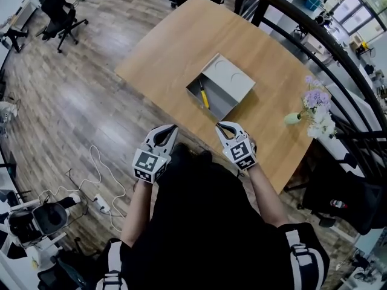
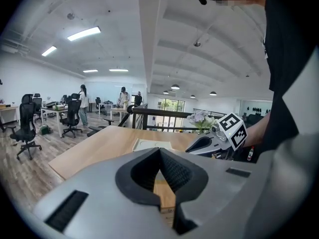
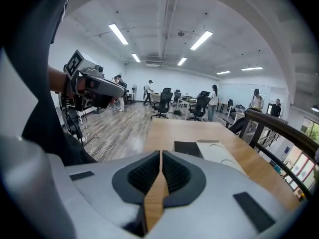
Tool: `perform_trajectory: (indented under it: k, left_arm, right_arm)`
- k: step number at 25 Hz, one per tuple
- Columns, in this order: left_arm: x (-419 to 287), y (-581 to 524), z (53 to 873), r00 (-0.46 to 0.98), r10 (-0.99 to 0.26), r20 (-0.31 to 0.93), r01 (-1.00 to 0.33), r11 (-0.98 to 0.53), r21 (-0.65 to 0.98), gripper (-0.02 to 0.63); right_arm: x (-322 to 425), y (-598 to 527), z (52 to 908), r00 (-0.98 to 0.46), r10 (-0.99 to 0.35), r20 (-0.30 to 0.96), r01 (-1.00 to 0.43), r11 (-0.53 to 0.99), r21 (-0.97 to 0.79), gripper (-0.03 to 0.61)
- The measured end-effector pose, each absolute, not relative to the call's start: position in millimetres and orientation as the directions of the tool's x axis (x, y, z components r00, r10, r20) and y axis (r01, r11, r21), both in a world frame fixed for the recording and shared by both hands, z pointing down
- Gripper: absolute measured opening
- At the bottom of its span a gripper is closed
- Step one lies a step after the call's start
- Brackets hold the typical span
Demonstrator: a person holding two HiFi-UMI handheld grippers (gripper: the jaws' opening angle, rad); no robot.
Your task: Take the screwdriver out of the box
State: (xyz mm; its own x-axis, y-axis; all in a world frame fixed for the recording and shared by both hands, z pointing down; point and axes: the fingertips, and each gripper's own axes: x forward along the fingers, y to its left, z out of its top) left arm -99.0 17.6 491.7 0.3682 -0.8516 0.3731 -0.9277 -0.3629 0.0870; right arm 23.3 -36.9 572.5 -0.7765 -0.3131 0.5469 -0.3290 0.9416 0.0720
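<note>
A grey box [image 1: 213, 99] stands open on the wooden table [image 1: 169, 47], its lid [image 1: 233, 80] tipped back on the far side. Inside lies a screwdriver [image 1: 204, 95] with a yellow handle. My left gripper [image 1: 173, 127] and right gripper [image 1: 219, 125] hover side by side at the table's near edge, short of the box; both are shut and hold nothing. In the left gripper view the jaws of the left gripper [image 2: 160, 152] meet, with the lid [image 2: 152, 144] beyond. In the right gripper view the right gripper [image 3: 161, 156] points at the box [image 3: 188, 148]. There the screwdriver is hidden.
A small vase of flowers [image 1: 314, 109] stands near the table's right edge. A dark curved railing [image 1: 326, 41] runs behind the table. Office chairs [image 1: 60, 11] stand at the far left, and cables with a power strip [image 1: 100, 204] lie on the wooden floor.
</note>
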Motion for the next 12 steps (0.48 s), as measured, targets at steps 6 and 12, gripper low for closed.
perform_trajectory:
  k: [6, 12]
  left_arm:
    - [-111.4, -0.1, 500.7, 0.382, -0.842, 0.38, -0.923, -0.37, 0.109, 0.021]
    - [-128.3, -28.1, 506.6, 0.441, -0.809, 0.39, -0.895, -0.43, 0.12, 0.021]
  right_arm:
    - [17.7, -51.9, 577.8, -0.76, -0.327, 0.562, -0.349, 0.934, 0.072, 0.028]
    - [-4.1, -71.2, 577.5, -0.741, -0.351, 0.572, -0.389, 0.919, 0.06, 0.028]
